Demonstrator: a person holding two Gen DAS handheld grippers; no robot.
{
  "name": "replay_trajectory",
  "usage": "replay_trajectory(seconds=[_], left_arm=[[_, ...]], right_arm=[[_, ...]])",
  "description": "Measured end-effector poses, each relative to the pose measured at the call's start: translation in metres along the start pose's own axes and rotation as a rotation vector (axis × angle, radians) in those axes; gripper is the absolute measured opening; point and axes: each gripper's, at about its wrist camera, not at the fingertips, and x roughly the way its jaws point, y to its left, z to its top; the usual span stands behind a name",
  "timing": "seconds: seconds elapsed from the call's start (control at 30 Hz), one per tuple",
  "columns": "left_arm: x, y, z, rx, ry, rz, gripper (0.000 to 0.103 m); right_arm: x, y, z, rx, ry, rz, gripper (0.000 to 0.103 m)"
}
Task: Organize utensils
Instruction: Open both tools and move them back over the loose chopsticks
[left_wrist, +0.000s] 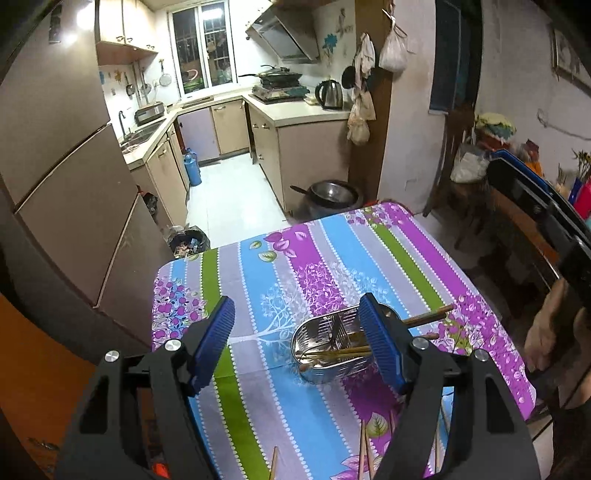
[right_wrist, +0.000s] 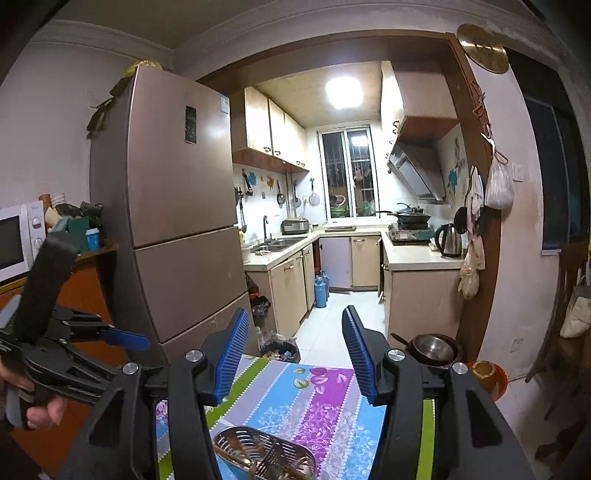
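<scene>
My left tongs (left_wrist: 296, 345), right tongs (right_wrist: 295, 356): black frames, ribbed blue pads (left_wrist: 376, 345), silver screws; bare hand (right_wrist: 38, 408) skin.

The left gripper (left_wrist: 297, 345) fills the lower part of the left wrist view, its jaws spread wide with nothing between the blue ribbed pads (left_wrist: 216, 343). The right gripper (right_wrist: 295, 354) sits low in its own view, jaws likewise wide apart and bare. At the left edge of the right wrist view, the person's left hand (right_wrist: 37, 402) grips the left gripper's handle.
</scene>
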Motion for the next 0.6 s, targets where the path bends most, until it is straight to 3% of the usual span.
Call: replay_trajectory(seconds=[0.2, 0.3, 0.43, 0.53, 0.6], left_arm=[[-0.028, 0.013, -0.019, -0.007, -0.079, 0.017, 0.067], [-0.067, 0.018, -0.065, 0.050, -0.212, 0.060, 0.067], [-0.118, 0.019, -0.178, 0.193, -0.442, 0.161, 0.090], [-0.125, 0.015, -0.258, 0.241, -0.459, 0.178, 0.090], [-0.118, 0.011, -0.313, 0.215, -0.432, 0.126, 0.090]], right_arm=[[-0.030, 0.008, 0.008, -0.005, -0.023, 0.019, 0.054], [-0.071, 0.019, 0.009, -0.045, -0.047, 0.029, 0.055], [-0.144, 0.039, -0.018, -0.104, -0.094, 0.041, 0.063], [-0.200, 0.057, -0.075, -0.129, -0.105, 0.062, 0.064], [-0.221, 0.067, -0.122, -0.124, -0.081, 0.063, 0.064]])
